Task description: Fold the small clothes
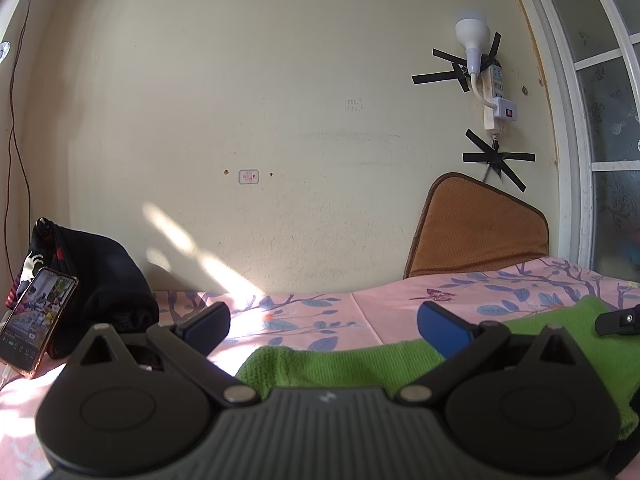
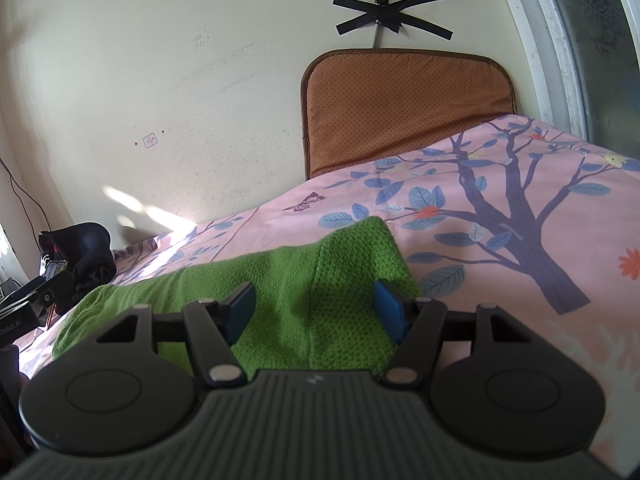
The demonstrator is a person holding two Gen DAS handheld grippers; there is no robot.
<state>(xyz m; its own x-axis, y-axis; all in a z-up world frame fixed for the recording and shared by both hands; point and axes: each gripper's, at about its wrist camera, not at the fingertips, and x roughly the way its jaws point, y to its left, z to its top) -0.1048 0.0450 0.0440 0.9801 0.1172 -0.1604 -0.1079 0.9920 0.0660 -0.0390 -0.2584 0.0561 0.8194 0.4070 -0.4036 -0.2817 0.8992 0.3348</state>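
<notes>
While the green knitted garment [image 2: 304,280] is spread flat on the pink floral bedsheet [image 2: 520,208], both the left gripper [image 1: 324,322] and the right gripper [image 2: 314,308] are held wide apart over it, gripping nothing.

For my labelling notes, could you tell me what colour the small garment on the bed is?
Bright green knit garment, clearest in the right wrist view.

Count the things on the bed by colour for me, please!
Green: 1, the cloth
Black: 1, the bag
Brown: 1, the cushion
Phone with a lit screen: 1
Total: 4
</notes>
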